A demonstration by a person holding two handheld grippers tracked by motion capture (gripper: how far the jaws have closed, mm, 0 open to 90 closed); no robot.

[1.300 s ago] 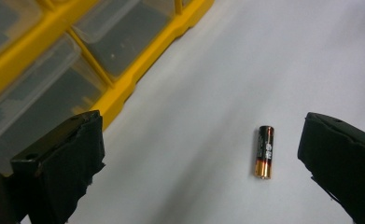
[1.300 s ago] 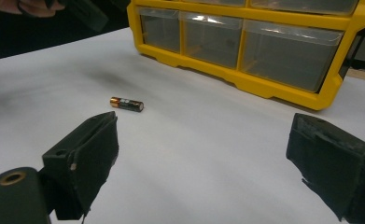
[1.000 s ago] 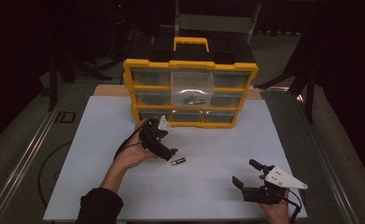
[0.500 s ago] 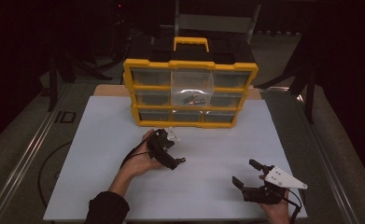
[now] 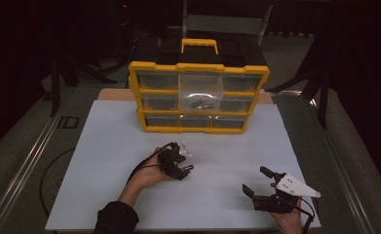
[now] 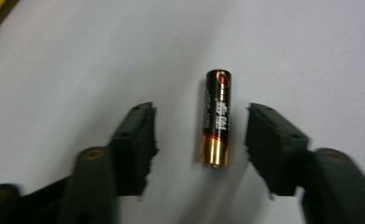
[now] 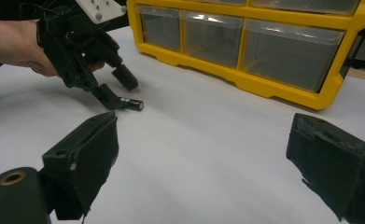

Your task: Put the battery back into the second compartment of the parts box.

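AA battery [image 6: 216,118] lying on the white worktop [image 5: 105,146], framed untouched between the spread jaws of the left hand-held gripper [image 6: 200,140]. Right hand-held gripper [image 5: 261,187] is seen at 4 o'clock, jaws apart, holding nothing.

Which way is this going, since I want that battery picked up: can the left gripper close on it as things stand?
Probably yes: the left gripper stands open astride the battery lying on the white mat, with nothing between them.
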